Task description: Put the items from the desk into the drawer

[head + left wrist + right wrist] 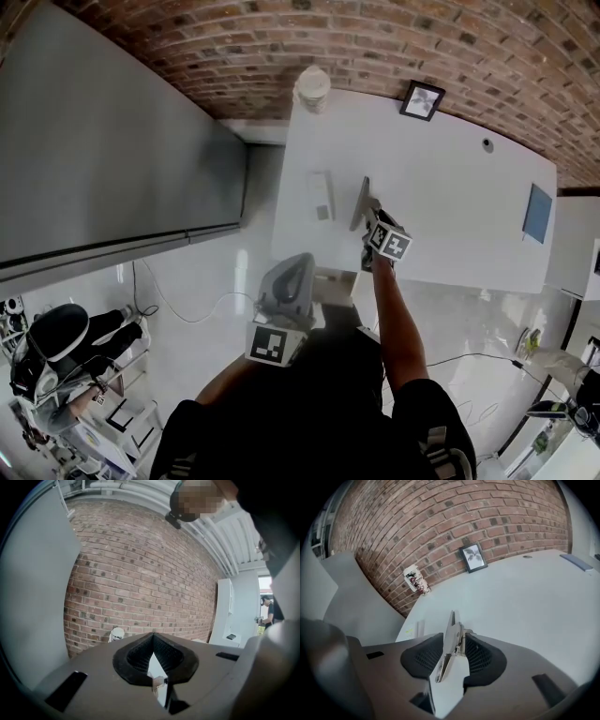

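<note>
My right gripper (367, 219) is over the white desk (450, 206), near its front edge, shut on a thin silver metal piece (360, 203) held on edge. In the right gripper view that piece (451, 637) stands upright between the two black pads (480, 654) and sticks out past them; whether it touches the desk I cannot tell. My left gripper (300, 262) hangs lower, in front of the desk's left corner, jaws together at the tips (153, 639) with nothing held. A small white flat item (322, 198) lies on the desk left of the silver piece.
At the desk's back edge stand a patterned white cup (312, 89) and a framed picture (422, 99). A blue notebook (537, 213) lies far right. A brick wall (281, 47) runs behind, a grey panel (103, 159) stands at the left. Cables trail over the floor (197, 309).
</note>
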`<state>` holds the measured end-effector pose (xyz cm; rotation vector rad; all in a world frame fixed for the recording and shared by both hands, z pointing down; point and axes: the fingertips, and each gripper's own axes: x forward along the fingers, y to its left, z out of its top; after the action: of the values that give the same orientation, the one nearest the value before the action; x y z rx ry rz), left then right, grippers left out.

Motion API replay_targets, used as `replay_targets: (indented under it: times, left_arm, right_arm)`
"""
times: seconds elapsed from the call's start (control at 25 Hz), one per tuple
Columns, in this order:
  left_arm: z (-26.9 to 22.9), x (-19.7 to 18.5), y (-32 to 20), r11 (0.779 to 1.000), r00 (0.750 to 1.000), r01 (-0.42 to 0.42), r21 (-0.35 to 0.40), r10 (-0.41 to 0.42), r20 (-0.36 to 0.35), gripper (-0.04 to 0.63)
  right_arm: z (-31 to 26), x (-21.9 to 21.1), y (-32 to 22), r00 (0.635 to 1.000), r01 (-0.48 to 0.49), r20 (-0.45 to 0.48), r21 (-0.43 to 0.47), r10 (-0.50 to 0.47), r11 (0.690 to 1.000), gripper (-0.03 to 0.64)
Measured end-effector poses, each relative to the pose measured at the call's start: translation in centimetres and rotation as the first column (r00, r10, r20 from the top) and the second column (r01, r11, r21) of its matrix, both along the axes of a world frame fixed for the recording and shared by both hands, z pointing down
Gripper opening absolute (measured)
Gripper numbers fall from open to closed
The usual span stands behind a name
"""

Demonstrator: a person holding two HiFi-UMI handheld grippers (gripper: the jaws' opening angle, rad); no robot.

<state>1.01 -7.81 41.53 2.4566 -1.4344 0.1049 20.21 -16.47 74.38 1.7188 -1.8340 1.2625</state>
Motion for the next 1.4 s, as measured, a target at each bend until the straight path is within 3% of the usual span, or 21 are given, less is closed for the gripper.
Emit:
replay_targets:
  times: [0.16, 0.24, 0.56, 1.04, 1.4]
  left_arm:
    - [0.1, 0.0, 0.0, 1.0, 1.0, 0.008, -0.002, -0.008, 0.003, 0.0]
    - [0.0, -0.1, 0.1, 1.0, 1.0, 0.011, -0.001, -0.011, 0.002, 0.0]
    - [0.1, -1.2, 0.7, 1.0, 1.0, 0.021, -0.002, -0.021, 0.019, 0.0]
    - [0.3, -3.8, 2.6, 0.999, 0.999, 0.051, 0.009, -0.05, -0.017, 0.0]
    - [0.1, -5.0, 4.8, 1.0, 0.998, 0.014, 0.019, -0.013, -0.056, 0.0]
  right_arm:
    - [1.3, 0.1, 0.1, 1.0, -0.003, 0.006, -0.034, 0.003, 0.999, 0.126]
    - [1.5, 0.0, 0.1, 1.0, 0.001, 0.016, -0.039, -0.001, 0.999, 0.092]
    - [0.3, -0.7, -0.4, 0.998, 0.001, 0.056, -0.006, -0.001, 1.0, 0.034]
    - [-2.1, -0.8, 2.8, 0.992, 0.108, -0.064, 0.031, -0.106, 0.994, 0.021]
    - [-5.0, -2.1, 7.9, 0.977, 0.182, -0.125, 0.043, -0.175, 0.982, 0.02]
